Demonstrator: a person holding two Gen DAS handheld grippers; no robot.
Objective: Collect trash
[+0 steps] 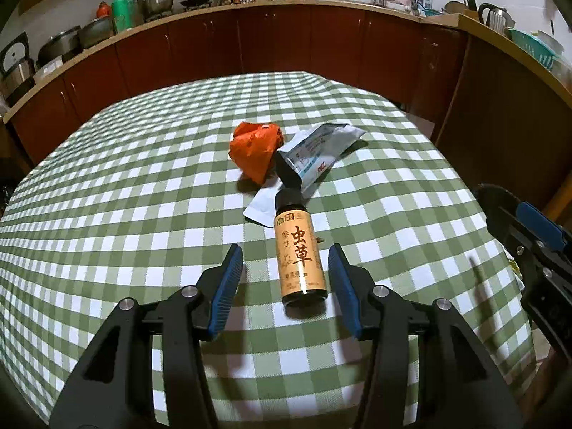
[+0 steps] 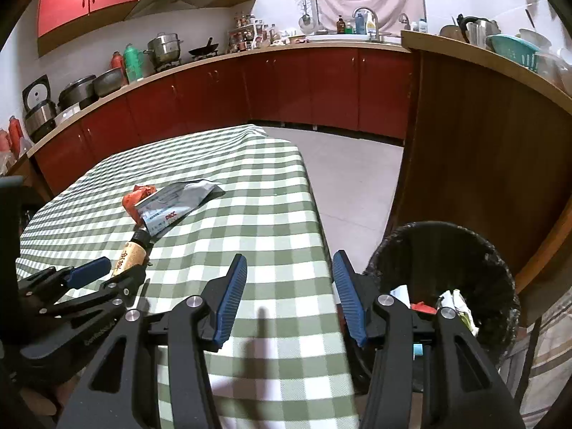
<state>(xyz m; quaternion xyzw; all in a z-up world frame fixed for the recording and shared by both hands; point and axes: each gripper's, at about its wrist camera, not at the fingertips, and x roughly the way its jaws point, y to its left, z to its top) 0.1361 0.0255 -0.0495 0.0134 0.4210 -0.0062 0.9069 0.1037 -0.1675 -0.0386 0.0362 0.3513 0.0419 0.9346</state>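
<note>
A small brown bottle with a tan label lies on the green-checked table. It sits between the spread fingers of my left gripper, nearer the right pad, and neither pad touches it. Beyond it lie a white flat packet, a crumpled orange wrapper and a silvery pouch. My right gripper is open and empty above the table's right edge. The right wrist view also shows the bottle, the pouch and the left gripper.
A bin lined with a black bag stands on the floor right of the table, with some scraps inside. A wooden counter rises behind it. Red cabinets and a crowded worktop run along the far wall.
</note>
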